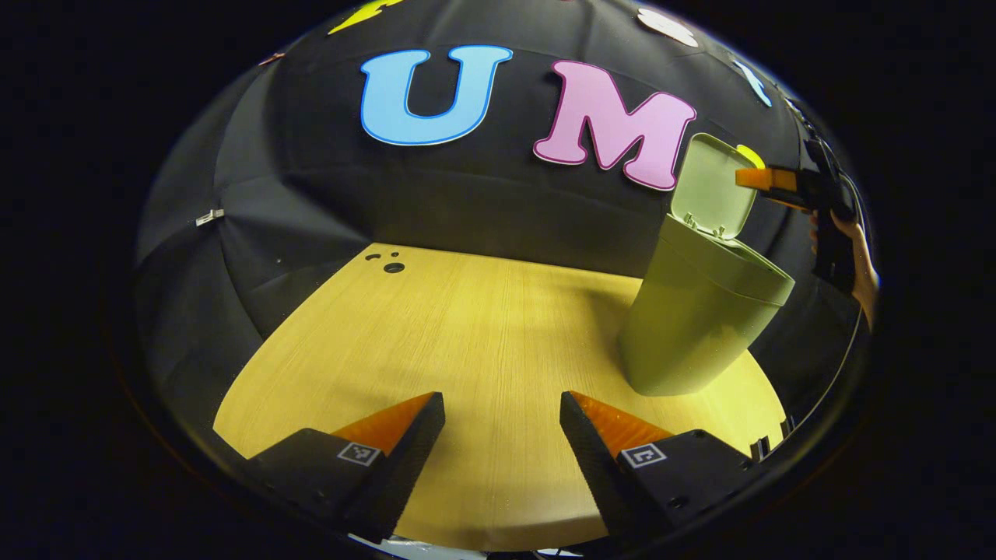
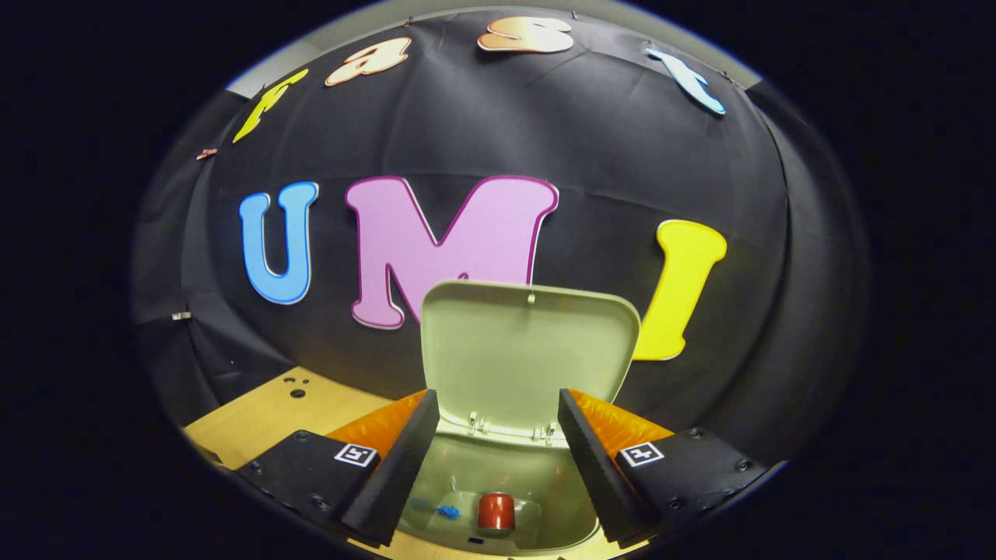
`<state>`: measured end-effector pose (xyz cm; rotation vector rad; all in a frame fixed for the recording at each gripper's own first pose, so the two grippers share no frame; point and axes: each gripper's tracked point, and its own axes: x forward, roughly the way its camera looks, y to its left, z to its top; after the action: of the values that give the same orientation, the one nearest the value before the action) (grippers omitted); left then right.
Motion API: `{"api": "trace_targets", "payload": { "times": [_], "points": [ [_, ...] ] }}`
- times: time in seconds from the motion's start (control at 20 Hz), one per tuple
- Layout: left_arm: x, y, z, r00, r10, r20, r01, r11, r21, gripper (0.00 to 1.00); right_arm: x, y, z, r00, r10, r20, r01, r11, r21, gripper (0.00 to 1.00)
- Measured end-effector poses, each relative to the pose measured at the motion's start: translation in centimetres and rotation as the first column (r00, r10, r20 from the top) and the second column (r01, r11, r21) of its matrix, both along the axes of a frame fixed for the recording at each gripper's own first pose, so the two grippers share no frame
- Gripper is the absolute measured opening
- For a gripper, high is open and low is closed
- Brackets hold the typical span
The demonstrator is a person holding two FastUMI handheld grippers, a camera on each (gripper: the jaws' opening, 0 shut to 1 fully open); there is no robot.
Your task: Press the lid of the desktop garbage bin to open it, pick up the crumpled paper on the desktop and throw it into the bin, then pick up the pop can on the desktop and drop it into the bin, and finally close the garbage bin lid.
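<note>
The green desktop bin (image 1: 700, 311) stands on the right of the wooden table (image 1: 467, 327), its lid (image 1: 712, 194) flipped up and open. My left gripper (image 1: 502, 397) is open low over bare table, left of the bin and holding nothing. In the right gripper view I look down into the bin (image 2: 545, 498) past the upright lid (image 2: 529, 350). A red pop can (image 2: 496, 513) stands on the bin's bottom, and a small blue scrap (image 2: 445, 511), perhaps the paper, lies beside it. My right gripper (image 2: 498, 395) is open and empty above the bin's mouth.
The right gripper (image 1: 766, 180) and the hand (image 1: 856, 264) holding it show above the bin in the left gripper view. Small round holes (image 1: 393, 267) mark the table's far left corner. Black cloth wall closes the back, just behind the bin.
</note>
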<state>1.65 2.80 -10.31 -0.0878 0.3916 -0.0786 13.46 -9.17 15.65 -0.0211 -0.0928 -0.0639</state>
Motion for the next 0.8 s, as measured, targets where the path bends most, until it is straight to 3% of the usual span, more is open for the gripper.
{"api": "trace_targets", "payload": {
  "times": [0.5,0.8],
  "points": [
    [-1.1,0.9,-1.3,0.999,0.041,-0.008,-0.041,0.999,-0.03,0.96,0.9,-1.3,7.3,0.997,-0.032,0.077,0.031,0.999,0.011,0.96],
    [-1.7,1.7,-2.0,0.995,0.099,-0.021,-0.1,0.994,-0.043,0.96,3.6,-2.8,10.4,0.993,-0.063,0.101,0.057,0.996,0.068,0.95]
  ]
}}
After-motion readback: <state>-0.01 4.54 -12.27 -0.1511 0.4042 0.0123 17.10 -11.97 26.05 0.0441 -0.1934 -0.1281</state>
